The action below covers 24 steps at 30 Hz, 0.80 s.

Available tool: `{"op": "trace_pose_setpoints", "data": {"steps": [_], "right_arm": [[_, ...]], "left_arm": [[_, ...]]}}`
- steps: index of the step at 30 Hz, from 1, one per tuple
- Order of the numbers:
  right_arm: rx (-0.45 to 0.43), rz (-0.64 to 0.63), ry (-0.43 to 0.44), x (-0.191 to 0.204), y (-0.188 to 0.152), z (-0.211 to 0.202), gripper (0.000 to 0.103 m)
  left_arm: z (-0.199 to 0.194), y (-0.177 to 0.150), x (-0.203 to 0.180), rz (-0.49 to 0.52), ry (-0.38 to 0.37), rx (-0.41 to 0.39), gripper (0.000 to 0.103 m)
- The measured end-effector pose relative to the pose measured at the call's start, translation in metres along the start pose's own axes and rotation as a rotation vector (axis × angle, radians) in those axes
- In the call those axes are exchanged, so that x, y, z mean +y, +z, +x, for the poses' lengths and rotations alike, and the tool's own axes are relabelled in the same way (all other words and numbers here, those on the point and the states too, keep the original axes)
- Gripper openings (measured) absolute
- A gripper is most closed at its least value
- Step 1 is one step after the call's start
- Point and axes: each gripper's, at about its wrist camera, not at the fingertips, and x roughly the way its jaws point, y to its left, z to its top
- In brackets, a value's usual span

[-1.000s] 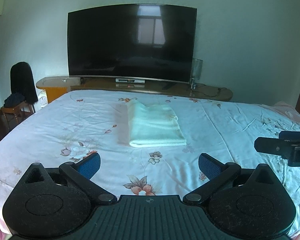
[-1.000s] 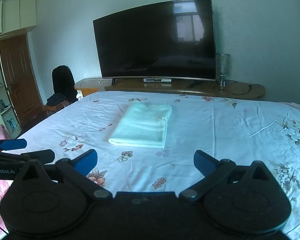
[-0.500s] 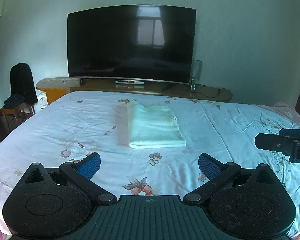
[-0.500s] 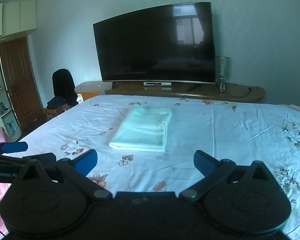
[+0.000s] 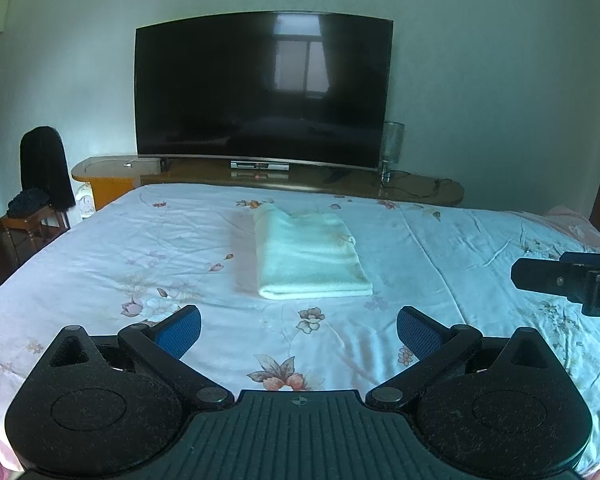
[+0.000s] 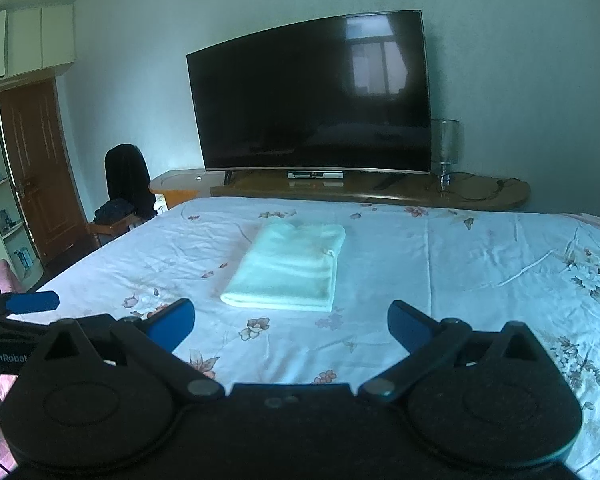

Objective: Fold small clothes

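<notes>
left gripper (image 5: 298, 330): jaws spread wide, nothing between the blue pads (image 5: 180, 330); it hovers over the near part of the bed (image 5: 460, 248), aimed toward the television (image 5: 260, 88)
right gripper (image 6: 292, 326): jaws likewise spread wide and empty; held beside the left one, each showing at the edge of the other's view
folded cloth (image 5: 310, 254): pale green, already doubled into a neat rectangle; it lies flat on the floral sheet mid-bed, clear of both grippers
direction from the grippers: straight ahead and farther up the bed; nearly centred before the left gripper, slightly left of centre before the right
nearer gripper: hard to call through the fisheye; the two look about equally far, the left perhaps squarer to it
long axis: runs away from the grippers toward the television; a short rounded fold edge faces them
open edges: a small loop or tag shows on the right long side; the far end looks less even, though too small to read surely
judgement: any further fold would likely bring the near short end over toward the far one
</notes>
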Motion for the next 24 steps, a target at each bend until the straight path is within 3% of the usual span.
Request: {"op": "trace_pose_setpoints", "data": {"steps": [24], "right_arm": [[0.016,-0.007,-0.005,0.0028,-0.0003,0.0045,0.103]], "left_arm": [[0.0077,0.0020,0.0102,0.011,0.003,0.020,0.103]]}}
